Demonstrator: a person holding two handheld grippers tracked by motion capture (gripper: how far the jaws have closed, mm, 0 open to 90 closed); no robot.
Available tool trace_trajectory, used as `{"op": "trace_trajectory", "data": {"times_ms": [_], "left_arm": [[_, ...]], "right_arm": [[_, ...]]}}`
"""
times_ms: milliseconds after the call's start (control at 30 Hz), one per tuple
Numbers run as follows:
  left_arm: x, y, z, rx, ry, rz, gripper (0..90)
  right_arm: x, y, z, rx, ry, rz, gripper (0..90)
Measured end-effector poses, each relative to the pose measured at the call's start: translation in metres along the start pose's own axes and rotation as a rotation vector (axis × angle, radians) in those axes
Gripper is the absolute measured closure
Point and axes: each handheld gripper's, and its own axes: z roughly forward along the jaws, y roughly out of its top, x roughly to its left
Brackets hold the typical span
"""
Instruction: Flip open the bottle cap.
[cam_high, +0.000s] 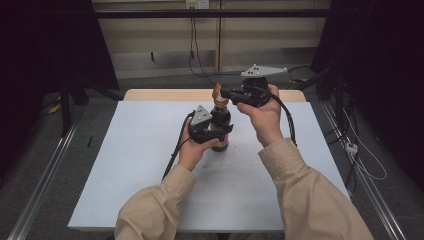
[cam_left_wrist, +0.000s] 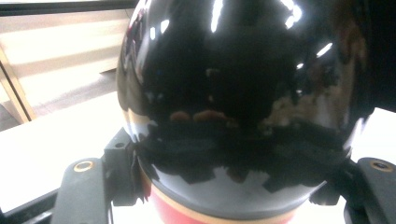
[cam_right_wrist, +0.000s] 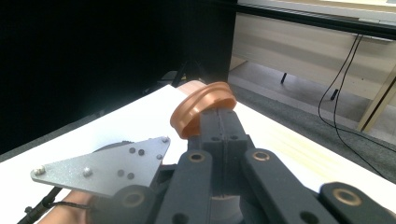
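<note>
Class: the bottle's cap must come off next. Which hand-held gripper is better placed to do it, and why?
The right hand-held gripper. Its jaws are shut on the rim of the orange-brown cap atop the dark bottle; the left hand-held gripper clamps the bottle's body, steadying it.

White sheet (cam_high: 150, 165) covered a wooden table (cam_high: 165, 94), wood edge showing at the far side. Grey floor (cam_high: 45, 150) around it. Black curtains (cam_high: 45, 45) stood left and right. Pale wall panel (cam_high: 160, 40) behind, with cables (cam_high: 192, 45) hanging from a socket (cam_high: 196, 4). White cable (cam_high: 370, 160) lay on the floor, right.
</note>
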Motion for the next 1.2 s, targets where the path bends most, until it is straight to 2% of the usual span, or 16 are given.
{"op": "trace_trajectory", "data": {"times_ms": [267, 367, 433, 733, 767, 800, 867, 933, 1067, 1200], "left_arm": [[0.000, 0.000, 0.000, -0.002, 0.001, 0.000, 29.7], [0.000, 0.000, -0.001, -0.001, -0.017, -0.003, 29.6], [-0.001, -0.001, 0.000, -0.014, 0.004, -0.011, 29.6], [0.001, -0.001, -0.001, -0.007, -0.006, -0.009, 29.2], [0.000, -0.001, 0.000, -0.016, -0.004, -0.024, 29.1], [0.001, -0.001, -0.001, -0.004, -0.007, -0.010, 29.0], [0.000, -0.001, 0.000, -0.014, -0.006, -0.024, 28.8], [0.001, -0.001, -0.001, -0.010, -0.006, -0.014, 28.6], [0.000, -0.001, -0.001, -0.011, 0.004, -0.018, 28.4], [0.000, -0.001, -0.001, -0.011, 0.006, -0.029, 28.2]], "right_arm": [[0.002, 0.002, 0.001, -0.002, 0.004, -0.007, 90.0], [0.002, 0.002, 0.001, 0.003, 0.005, -0.006, 90.0], [0.002, 0.002, 0.001, 0.001, 0.005, -0.005, 90.0], [0.002, 0.002, -0.001, -0.002, 0.011, -0.002, 90.0], [0.002, 0.002, -0.001, -0.005, 0.013, -0.002, 90.0], [0.003, 0.002, -0.002, -0.009, 0.013, -0.001, 90.0], [0.003, 0.003, -0.004, -0.015, 0.014, -0.004, 90.0], [0.003, 0.002, -0.005, -0.017, 0.026, -0.001, 90.0], [0.002, 0.001, -0.008, -0.009, 0.013, 0.006, 82.2], [-0.002, -0.002, -0.012, -0.013, 0.004, 0.018, 78.5]]}}
